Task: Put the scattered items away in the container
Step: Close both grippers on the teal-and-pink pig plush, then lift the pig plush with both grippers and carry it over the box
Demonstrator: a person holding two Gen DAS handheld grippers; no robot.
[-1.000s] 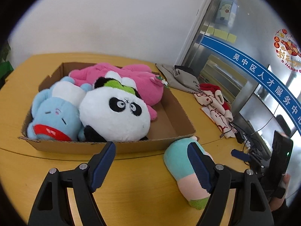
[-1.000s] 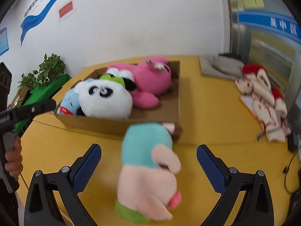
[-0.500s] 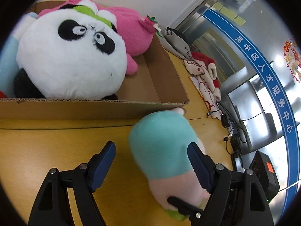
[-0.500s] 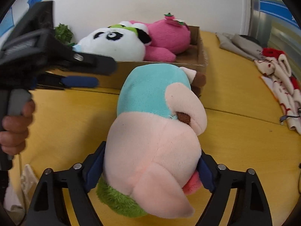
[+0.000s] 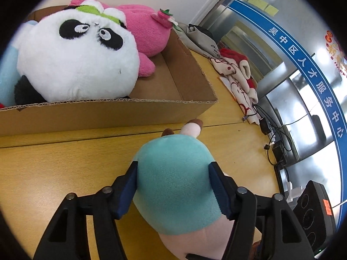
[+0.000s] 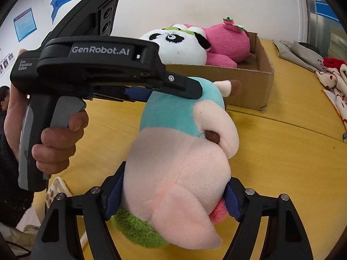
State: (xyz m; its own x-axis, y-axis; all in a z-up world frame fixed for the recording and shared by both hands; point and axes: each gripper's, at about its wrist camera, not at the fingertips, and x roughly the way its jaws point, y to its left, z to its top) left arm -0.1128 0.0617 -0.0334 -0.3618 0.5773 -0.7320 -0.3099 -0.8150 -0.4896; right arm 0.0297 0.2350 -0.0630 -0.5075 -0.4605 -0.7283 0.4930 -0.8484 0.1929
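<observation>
A teal and pink plush toy lies on the yellow table in front of the cardboard box. My left gripper is shut on its teal end. My right gripper is shut on its pink end, where the left gripper also shows from the side. The box holds a panda plush, a pink plush and a light blue plush, with bare floor at its right end.
Folded cloths and a grey garment lie on the table right of the box. Cables and black devices sit at the table's right edge. A wall stands behind the box.
Both grippers have moved in and closed on the teal and pink plush, the left on its teal end and the right on its pink end. The box looms nearer.
</observation>
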